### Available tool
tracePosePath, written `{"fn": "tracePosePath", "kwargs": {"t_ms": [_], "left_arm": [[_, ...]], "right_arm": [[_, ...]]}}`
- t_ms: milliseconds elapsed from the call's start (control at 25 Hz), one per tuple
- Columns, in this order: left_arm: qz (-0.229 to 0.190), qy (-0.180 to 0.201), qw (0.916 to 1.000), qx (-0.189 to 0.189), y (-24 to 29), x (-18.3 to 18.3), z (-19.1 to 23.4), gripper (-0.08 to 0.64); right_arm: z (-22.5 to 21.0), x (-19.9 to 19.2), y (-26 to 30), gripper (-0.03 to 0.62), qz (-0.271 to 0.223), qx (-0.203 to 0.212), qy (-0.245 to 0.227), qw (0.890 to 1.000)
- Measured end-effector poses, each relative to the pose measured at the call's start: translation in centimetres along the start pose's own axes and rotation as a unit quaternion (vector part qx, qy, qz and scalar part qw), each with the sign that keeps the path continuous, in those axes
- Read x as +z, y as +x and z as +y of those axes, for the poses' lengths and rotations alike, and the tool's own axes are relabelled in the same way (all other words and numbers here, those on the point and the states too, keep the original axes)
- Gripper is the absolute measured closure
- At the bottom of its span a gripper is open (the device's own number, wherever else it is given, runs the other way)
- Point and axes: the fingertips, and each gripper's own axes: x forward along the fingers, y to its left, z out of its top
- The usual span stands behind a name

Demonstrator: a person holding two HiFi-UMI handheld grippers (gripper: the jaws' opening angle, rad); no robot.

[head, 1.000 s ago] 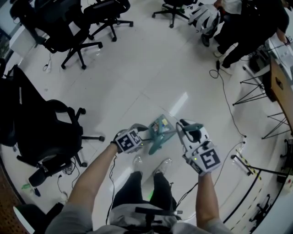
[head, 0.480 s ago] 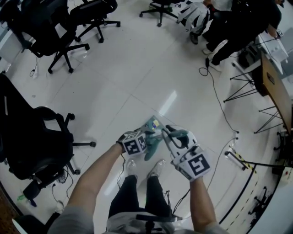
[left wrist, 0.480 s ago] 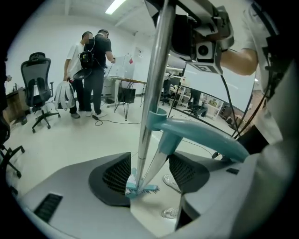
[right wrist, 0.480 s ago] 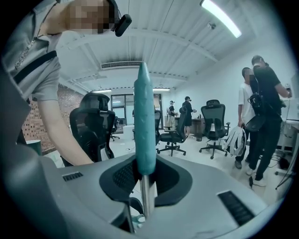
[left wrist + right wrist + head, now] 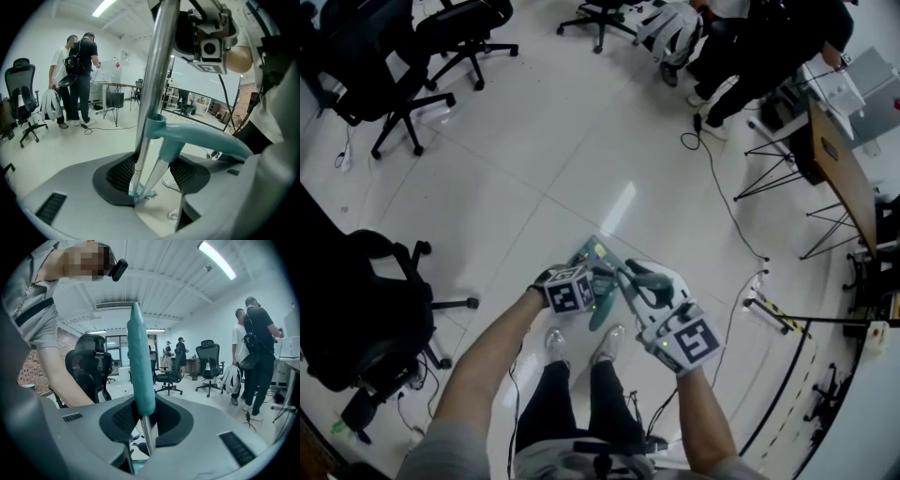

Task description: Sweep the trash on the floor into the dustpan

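A teal dustpan (image 5: pixel 596 255) with colourful bits in it hangs low over the white floor, just ahead of my feet. My left gripper (image 5: pixel 596 287) is shut on the two upright poles at once. These are the silver broom pole (image 5: pixel 154 84) and the dustpan's pole (image 5: pixel 161 164), joined by a teal clip. My right gripper (image 5: pixel 643 281) is shut on the broom's teal grip (image 5: pixel 140 366). Its jaws have just been opening slightly, with the grip still between the pads. In their own views, the left gripper (image 5: pixel 152 180) and right gripper (image 5: pixel 143 420) each show a pole between the pads.
Black office chairs stand at the upper left (image 5: pixel 394 56) and at the left (image 5: pixel 356 309). People stand at the top right (image 5: pixel 750 47) beside a wooden desk (image 5: pixel 844 159) and stand legs (image 5: pixel 778 178). A black cable (image 5: pixel 727 216) trails across the floor. My shoes (image 5: pixel 581 342) are just below the grippers.
The left gripper has slid right and rolled, closing the gap to the right gripper. The dustpan and broom now sit tighter together between the two hands.
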Motion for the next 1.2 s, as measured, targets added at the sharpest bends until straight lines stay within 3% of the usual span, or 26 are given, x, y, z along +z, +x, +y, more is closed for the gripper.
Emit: {"fn": "tracePosePath", "kwargs": {"t_ms": [240,560,1000,1080,1200], "left_arm": [[0.005,0.013,0.9999,0.000,-0.1,-0.2,-0.3,0.324],[0.009,-0.043,0.9989,-0.015,-0.2,-0.7,-0.7,0.354],[0.009,-0.063,0.9979,-0.007,-0.4,-0.9,-1.3,0.353],[0.002,-0.077,0.9971,-0.002,-0.8,-1.0,-1.2,0.312],[0.005,-0.080,0.9967,0.015,-1.7,-1.5,-0.8,0.306]], "right_arm": [[0.2,0.0,-0.1,0.522,-0.002,-0.011,0.007,1.000],[1.0,-0.4,-0.5,0.522,0.006,-0.010,0.009,1.000],[0.8,-0.5,-0.5,0.517,0.004,-0.021,0.018,1.000],[0.2,-0.5,-0.8,0.515,0.001,-0.032,0.031,0.999],[-0.5,-0.4,-1.0,0.419,-0.001,-0.041,0.045,0.998]]}}
